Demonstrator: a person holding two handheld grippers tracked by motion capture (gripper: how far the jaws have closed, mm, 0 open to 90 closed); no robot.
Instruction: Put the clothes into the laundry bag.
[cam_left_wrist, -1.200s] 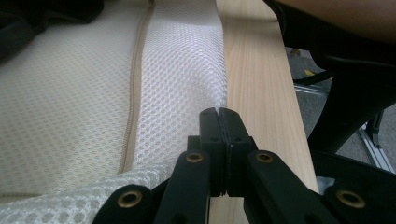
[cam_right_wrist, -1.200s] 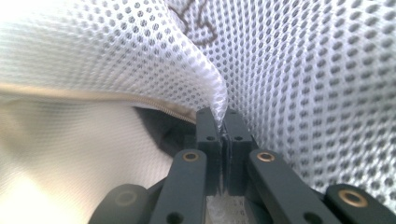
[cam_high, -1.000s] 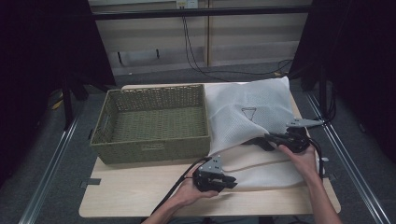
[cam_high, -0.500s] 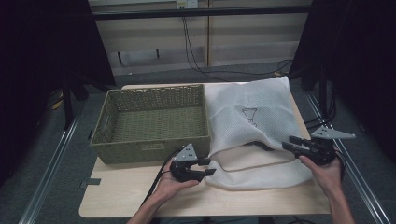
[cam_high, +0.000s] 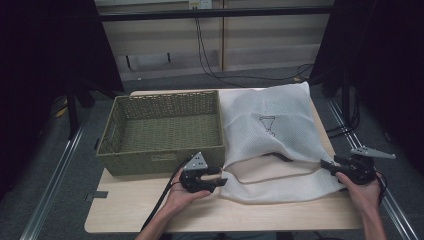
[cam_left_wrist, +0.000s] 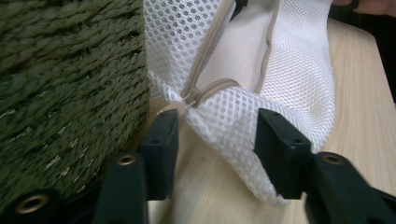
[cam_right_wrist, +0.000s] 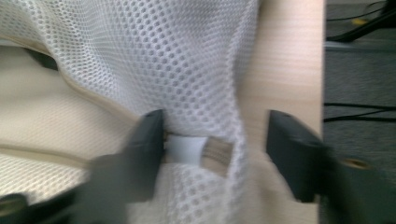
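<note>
1. High view: the mesh bag (cam_high: 270, 130) lies flat on the table (cam_high: 150, 220), just right of the basket (cam_high: 165, 132), with its zippered mouth gaping along the near edge. The left gripper (cam_high: 216, 179) sits at the mouth's 9 o'clock end, the right gripper (cam_high: 330, 166) at its 3 o'clock end. Both have just been opening. I'd say the step is spreading the mouth, so keep the two ends well apart before re-gripping.

2. Left gripper view: the jaws stand half open with the bag's corner between them, and the pads aren't pressing on it. The zipper pull (cam_left_wrist: 190, 99) sits at 12 o'clock, just past the tips, and the basket wall fills the 9 o'clock side. Tip: bite the mesh beside the zipper tape, not the pull, and stay clear of the wicker.

3. Right gripper view: it's blurry, but the jaws are half open and straddle the mesh, with a small white tab (cam_right_wrist: 184, 149) touching the left jaw. Close on the seam there; it should slip less than loose mesh.
</note>
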